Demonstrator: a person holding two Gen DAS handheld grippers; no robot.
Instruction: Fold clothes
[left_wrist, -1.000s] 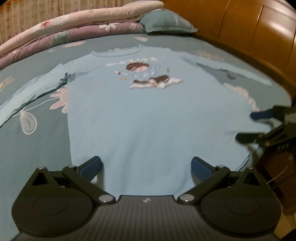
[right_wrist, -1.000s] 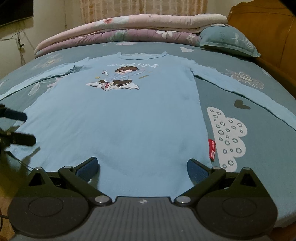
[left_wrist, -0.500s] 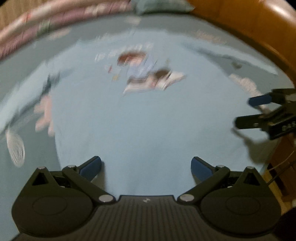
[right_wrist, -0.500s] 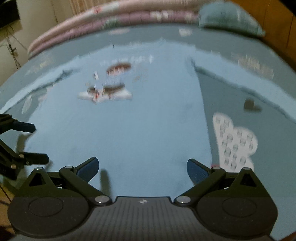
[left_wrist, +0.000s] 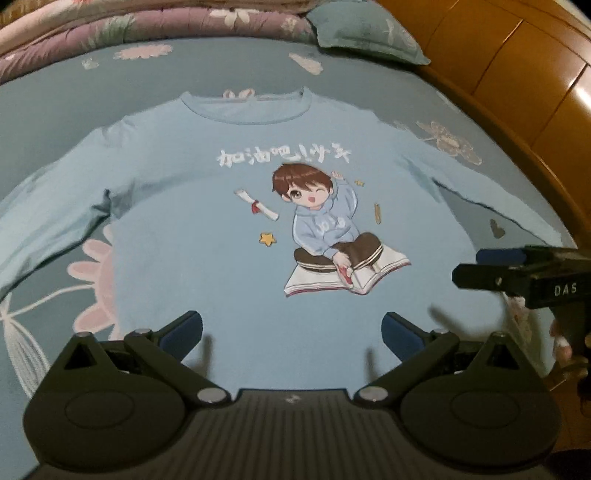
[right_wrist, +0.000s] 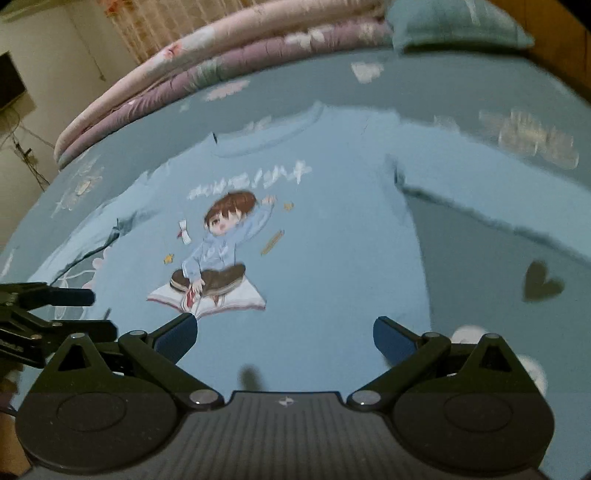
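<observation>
A light blue long-sleeved shirt (left_wrist: 207, 236) lies spread flat, front up, on the bed, with a cartoon print of a child sitting on a book (left_wrist: 332, 236) on its chest. Both sleeves stretch out sideways. My left gripper (left_wrist: 291, 328) hovers open over the shirt's middle, below the print, holding nothing. My right gripper (right_wrist: 284, 338) is open too, above the shirt just below the print (right_wrist: 214, 266). Each gripper shows in the other's view: the right one (left_wrist: 480, 267) at the right edge, the left one (right_wrist: 85, 314) at the left edge.
The teal bedsheet (left_wrist: 66, 110) carries flower, cloud and heart patterns. Folded pink and purple quilts (right_wrist: 207, 62) and a teal pillow (left_wrist: 365, 33) lie at the far end. A wooden headboard (left_wrist: 517, 74) curves along the right side. A wall with cables (right_wrist: 22, 147) stands to the left.
Both grippers have moved forward from the shirt's hem to over its middle, so the print now sits close in front of them. Both stayed open.
</observation>
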